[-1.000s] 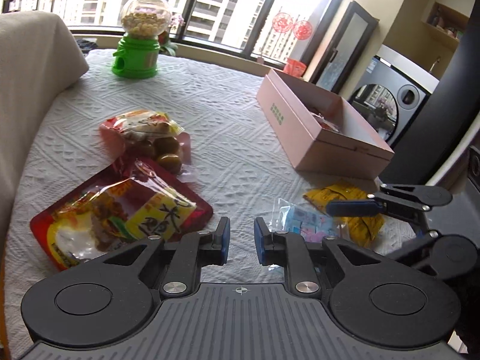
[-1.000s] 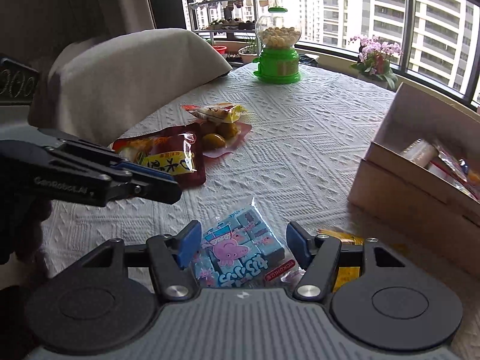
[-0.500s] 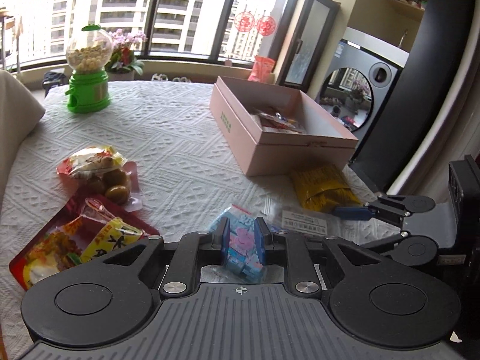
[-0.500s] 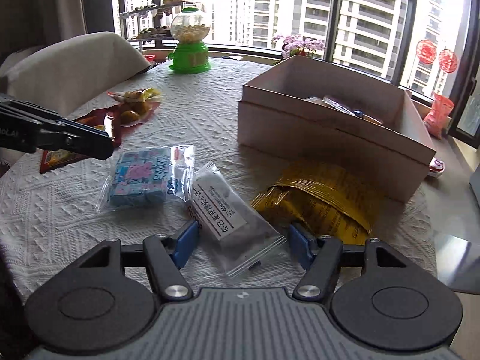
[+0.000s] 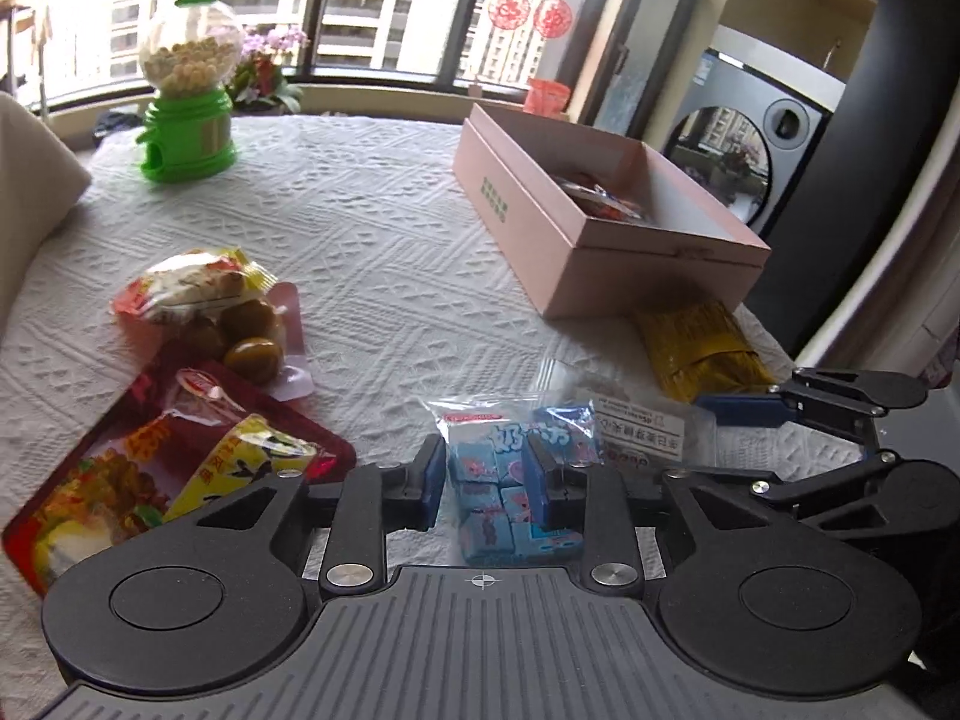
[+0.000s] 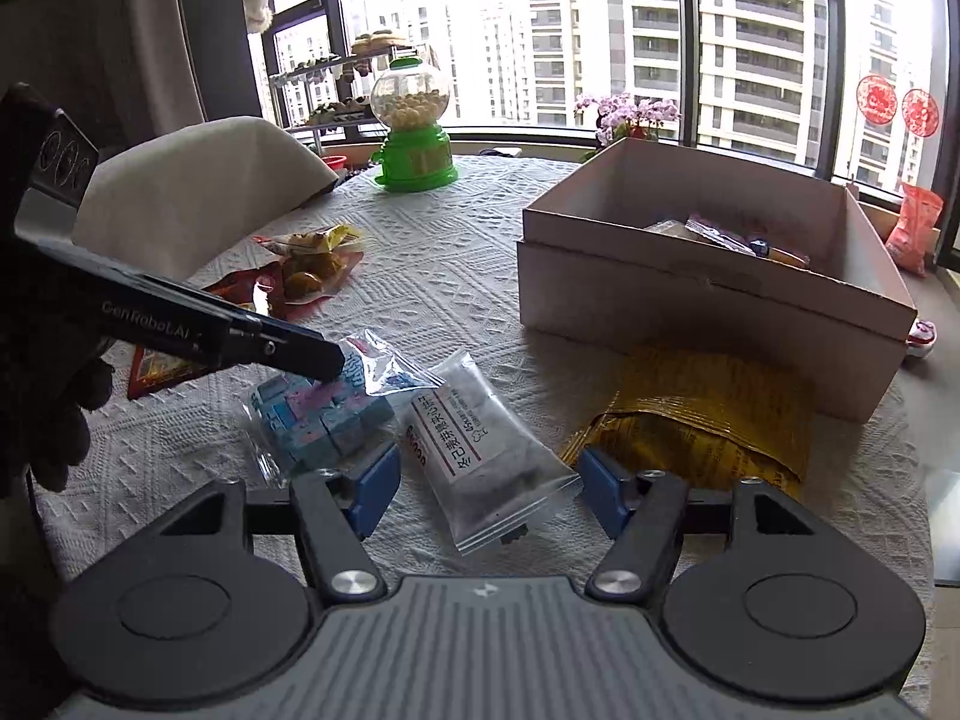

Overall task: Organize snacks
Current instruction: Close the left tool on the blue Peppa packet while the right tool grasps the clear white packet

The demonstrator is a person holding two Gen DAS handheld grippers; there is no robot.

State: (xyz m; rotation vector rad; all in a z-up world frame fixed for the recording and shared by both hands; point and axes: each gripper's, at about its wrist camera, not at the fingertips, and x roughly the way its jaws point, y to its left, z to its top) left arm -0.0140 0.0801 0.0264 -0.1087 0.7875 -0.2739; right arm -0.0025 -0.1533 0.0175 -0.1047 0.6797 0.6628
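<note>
Your left gripper (image 5: 485,481) jaws have just been opening around the clear bag of blue candy cubes (image 5: 510,480); your right gripper (image 6: 489,483) jaws stand apart over the clear labelled zip pouch (image 6: 480,456) on the bench (image 6: 432,276).

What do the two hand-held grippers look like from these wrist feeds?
Both match: ribbed grey base, black linkage arms with round black discs and silver pivot screws, blue finger pads. The left hand-held gripper carries white "GenRobot.AI" lettering on its side, seen from the right wrist. The right hand-held gripper looks identical. A dark glove grips the left one.
</note>
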